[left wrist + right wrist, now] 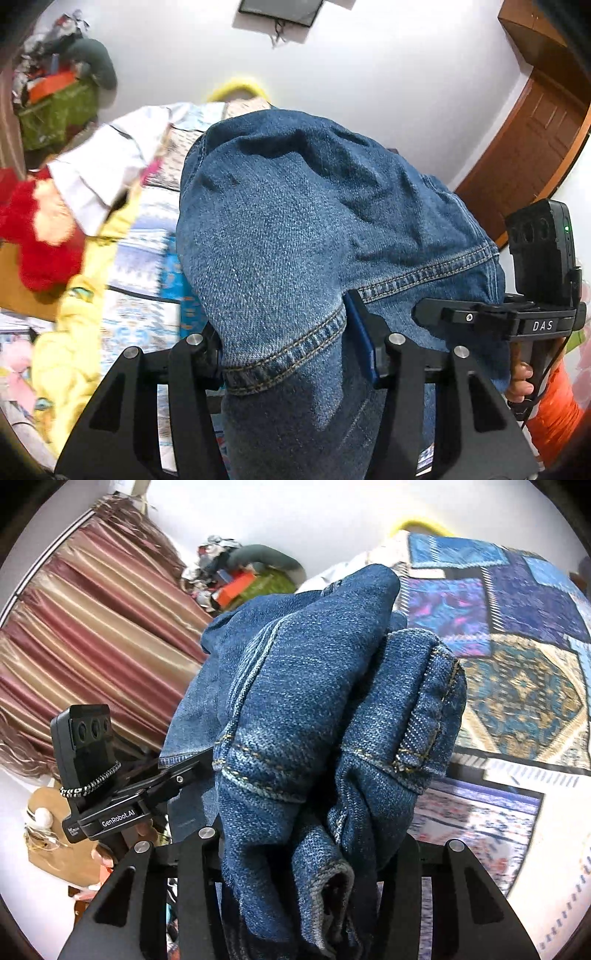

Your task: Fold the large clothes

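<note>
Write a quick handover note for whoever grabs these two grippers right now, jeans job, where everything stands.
Left gripper: shut on a hemmed edge of the blue jeans.
Right gripper: shut on a bunched part of the same jeans, seams and a belt loop showing.
The jeans hang draped between both grippers, above the patterned bedspread.
Done: both grips taken, the garment is off the bed.
Left: spread it flat and fold it; no fold shows yet.

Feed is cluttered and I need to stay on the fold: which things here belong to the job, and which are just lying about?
In the job:
- jeans
- left hand-held gripper, gripping them
- right hand-held gripper, gripping them

Lying about:
- patchwork bedspread
- red plush toy
- white garment
- striped curtain
</note>
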Demonstrator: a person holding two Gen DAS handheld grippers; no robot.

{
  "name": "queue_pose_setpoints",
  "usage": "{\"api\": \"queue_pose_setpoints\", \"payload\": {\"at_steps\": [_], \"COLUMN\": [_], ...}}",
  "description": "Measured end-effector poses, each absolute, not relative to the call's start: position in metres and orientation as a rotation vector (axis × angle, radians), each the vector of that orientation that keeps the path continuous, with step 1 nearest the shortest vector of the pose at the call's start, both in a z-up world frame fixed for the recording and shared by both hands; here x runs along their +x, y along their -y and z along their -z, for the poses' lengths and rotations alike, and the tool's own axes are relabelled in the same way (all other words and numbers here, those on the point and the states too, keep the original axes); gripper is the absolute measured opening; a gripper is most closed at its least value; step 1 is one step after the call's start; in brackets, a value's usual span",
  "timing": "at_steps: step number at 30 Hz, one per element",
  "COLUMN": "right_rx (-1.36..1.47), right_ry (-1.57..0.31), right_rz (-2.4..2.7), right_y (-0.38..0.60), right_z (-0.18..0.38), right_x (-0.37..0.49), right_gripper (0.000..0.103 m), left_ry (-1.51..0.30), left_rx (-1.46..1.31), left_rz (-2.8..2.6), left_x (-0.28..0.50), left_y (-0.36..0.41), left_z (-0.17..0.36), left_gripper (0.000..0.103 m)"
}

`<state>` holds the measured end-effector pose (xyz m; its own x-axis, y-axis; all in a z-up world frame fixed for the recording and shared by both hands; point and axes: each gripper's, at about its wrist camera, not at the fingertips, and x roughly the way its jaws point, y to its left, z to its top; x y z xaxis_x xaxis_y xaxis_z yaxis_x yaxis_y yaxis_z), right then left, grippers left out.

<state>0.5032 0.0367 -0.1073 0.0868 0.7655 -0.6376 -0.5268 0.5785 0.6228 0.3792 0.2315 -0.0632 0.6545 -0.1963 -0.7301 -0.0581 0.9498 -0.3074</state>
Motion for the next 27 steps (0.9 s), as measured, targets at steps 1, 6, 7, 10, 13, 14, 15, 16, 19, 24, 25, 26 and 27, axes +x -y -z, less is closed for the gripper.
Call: {"api": "queue_pose_setpoints", "payload": {"at_steps": [1,6,7,10,13,14,15,16,19,24,25,26,27], "right_rx": [0.262,0.28,0.28,0.26,0.26,0.264,0.265,0.261,0.212,0.109,0.095,0.078,0.061], "right_ry": [-1.124,-1.195,-1.213,-1.28,-1.363,-1.39,-1.425,-1.441,-1.44,-1.424,-1.42,-1.415,-1.406], "right_rz": [-0.984,-0.998,-0.995,-0.984,-0.974,-0.967,-0.955,-0.947,-0.957,-0.985,-0.987,-0.987,-0.986], "right_y": [-0.043,-0.078,-0.086,-0.106,-0.122,-0.126,-0.13,-0.132,-0.138,-0.131,-0.122,-0.119,-0.115], "right_z": [0.108,0.142,0.151,0.188,0.231,0.245,0.262,0.273,0.291,0.293,0.295,0.292,0.289], "right_x": [0.499,0.483,0.481,0.476,0.478,0.481,0.484,0.486,0.491,0.487,0.486,0.484,0.48], "right_gripper": [0.044,0.044,0.044,0.044,0.044,0.044,0.044,0.044,0.047,0.062,0.065,0.068,0.069], "left_ry": [-0.858,-0.929,-0.947,-1.019,-1.076,-1.097,-1.106,-1.108,-1.076,-1.054,-1.052,-1.049,-1.051], "left_rx": [-0.312,-0.322,-0.327,-0.35,-0.38,-0.394,-0.404,-0.403,-0.334,-0.243,-0.249,-0.258,-0.276], "left_rz": [0.07,0.02,0.012,-0.015,-0.031,-0.034,-0.036,-0.034,-0.046,-0.084,-0.085,-0.091,-0.099], "left_x": [0.374,0.358,0.356,0.354,0.351,0.352,0.352,0.351,0.342,0.329,0.326,0.322,0.319], "left_y": [-0.234,-0.26,-0.265,-0.276,-0.291,-0.293,-0.295,-0.295,-0.285,-0.275,-0.275,-0.276,-0.278], "left_z": [0.064,0.093,0.103,0.142,0.18,0.194,0.206,0.215,0.226,0.237,0.239,0.239,0.241], "left_gripper": [0.053,0.053,0.053,0.053,0.053,0.053,0.053,0.054,0.066,0.082,0.083,0.087,0.089]}}
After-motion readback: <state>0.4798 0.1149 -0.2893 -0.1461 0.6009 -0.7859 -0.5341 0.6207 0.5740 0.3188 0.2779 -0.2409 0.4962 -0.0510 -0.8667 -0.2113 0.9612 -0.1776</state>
